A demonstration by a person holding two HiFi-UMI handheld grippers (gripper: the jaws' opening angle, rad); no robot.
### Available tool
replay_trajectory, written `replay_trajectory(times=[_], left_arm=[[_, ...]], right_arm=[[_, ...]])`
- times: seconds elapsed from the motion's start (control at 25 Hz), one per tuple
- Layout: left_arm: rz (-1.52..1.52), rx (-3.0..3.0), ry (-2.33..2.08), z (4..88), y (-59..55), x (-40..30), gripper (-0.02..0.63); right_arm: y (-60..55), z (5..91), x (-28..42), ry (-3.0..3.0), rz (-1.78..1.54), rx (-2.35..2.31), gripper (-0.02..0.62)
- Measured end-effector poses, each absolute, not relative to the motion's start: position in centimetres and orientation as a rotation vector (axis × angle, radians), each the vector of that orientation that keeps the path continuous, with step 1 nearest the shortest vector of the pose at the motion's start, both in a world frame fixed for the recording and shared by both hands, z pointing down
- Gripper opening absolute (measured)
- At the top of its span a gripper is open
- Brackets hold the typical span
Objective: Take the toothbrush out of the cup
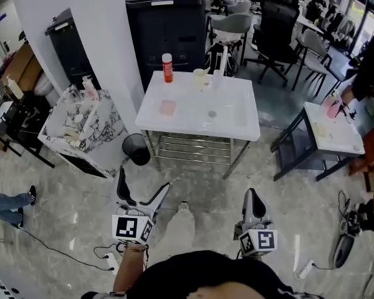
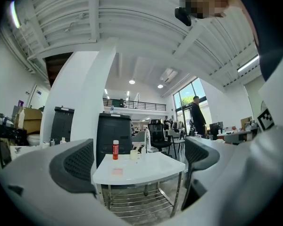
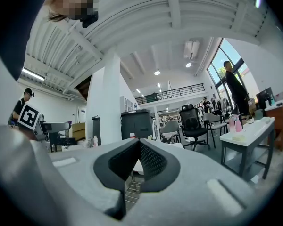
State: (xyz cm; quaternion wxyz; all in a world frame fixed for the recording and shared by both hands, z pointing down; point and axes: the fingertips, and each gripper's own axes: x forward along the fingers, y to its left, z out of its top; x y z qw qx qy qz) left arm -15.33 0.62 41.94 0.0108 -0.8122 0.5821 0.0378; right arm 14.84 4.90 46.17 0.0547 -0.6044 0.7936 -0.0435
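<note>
1. Left gripper [image 1: 143,178]: near left, above the floor; jaws spread wide, nothing between them.
2. Right gripper [image 1: 253,195]: near right; jaws pressed together, holding nothing.
3. White table [image 1: 237,120]: far centre, well apart from both grippers.
4. Cup [image 1: 201,78]: far edge of the table, right of the red bottle [image 1: 167,67]; toothbrush too small to make out.
5. Pink pad [image 1: 167,107]: left part of the table, nearer than the bottle.

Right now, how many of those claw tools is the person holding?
2. The left gripper is at the head view's lower left, fingers apart; the right gripper at lower right, fingers together.
</note>
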Motion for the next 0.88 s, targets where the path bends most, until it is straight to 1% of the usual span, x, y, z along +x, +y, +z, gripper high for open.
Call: replay_trajectory(times=[0.88], left_arm=[[0.087,-2.607,1.748,42.3,-21.2,-17.4,0.571]], right_arm=[[-16.4,44.6,11.9,2.363,-0.108,-1.887,0.002]])
